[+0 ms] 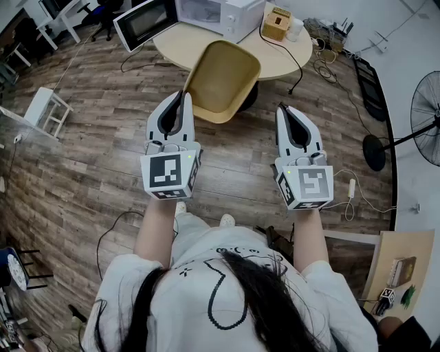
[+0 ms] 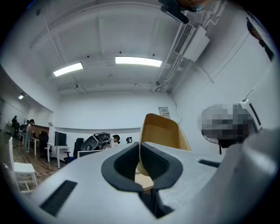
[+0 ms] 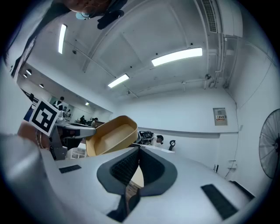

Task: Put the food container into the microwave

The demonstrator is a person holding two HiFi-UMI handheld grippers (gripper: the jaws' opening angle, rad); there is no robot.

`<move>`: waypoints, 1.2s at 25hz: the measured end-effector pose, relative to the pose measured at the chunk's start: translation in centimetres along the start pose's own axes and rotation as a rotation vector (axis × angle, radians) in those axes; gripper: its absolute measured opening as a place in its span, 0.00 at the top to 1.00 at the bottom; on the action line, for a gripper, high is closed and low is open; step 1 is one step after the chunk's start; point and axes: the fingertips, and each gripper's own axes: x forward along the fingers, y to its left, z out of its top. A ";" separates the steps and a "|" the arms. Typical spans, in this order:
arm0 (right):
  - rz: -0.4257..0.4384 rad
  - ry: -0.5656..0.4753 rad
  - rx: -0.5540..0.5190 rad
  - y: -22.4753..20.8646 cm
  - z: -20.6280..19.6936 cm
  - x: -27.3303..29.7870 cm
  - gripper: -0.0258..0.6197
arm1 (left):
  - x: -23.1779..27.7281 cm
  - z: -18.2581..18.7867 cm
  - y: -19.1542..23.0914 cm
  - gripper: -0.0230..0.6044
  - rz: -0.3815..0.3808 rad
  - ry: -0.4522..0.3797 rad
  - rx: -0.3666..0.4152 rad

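1. Short of the counter's (image 1: pixel 275 60) near edge, the food container (image 1: pixel 223 79) hangs tilted in the air over the floor, resting on nothing, its open side turned toward the person.
2. The left gripper (image 1: pixel 184 96) carries it. Its fingers are clamped on the container's wall at the rim, which runs up between them in the left gripper view.
3. The microwave (image 1: pixel 221 14) stands on the counter's far side with its door (image 1: pixel 141 24) swung wide open.
4. The carry looks to be the step in hand. The next move likely calls for reaching over the counter, levelling the container and lining it up with the open cavity.
5. Both forearms stretch forward side by side, with the grippers pointing roughly level. The right gripper (image 1: pixel 283 108) has its fingers together on nothing and sits apart from the container.
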 end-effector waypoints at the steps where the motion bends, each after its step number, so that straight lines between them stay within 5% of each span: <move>1: 0.001 -0.003 -0.003 -0.4 0.1 -0.3 0.92 | 0.0 0.2 -0.6 0.93 -0.001 -0.003 0.006; 12: 0.020 -0.024 -0.003 -1.7 -0.5 1.0 0.92 | 1.6 0.3 -1.1 0.93 0.027 -0.024 0.049; 30: 0.026 -0.007 -0.016 -3.4 -2.9 20.8 0.92 | 17.2 -4.9 13.0 0.93 0.098 -0.012 -0.023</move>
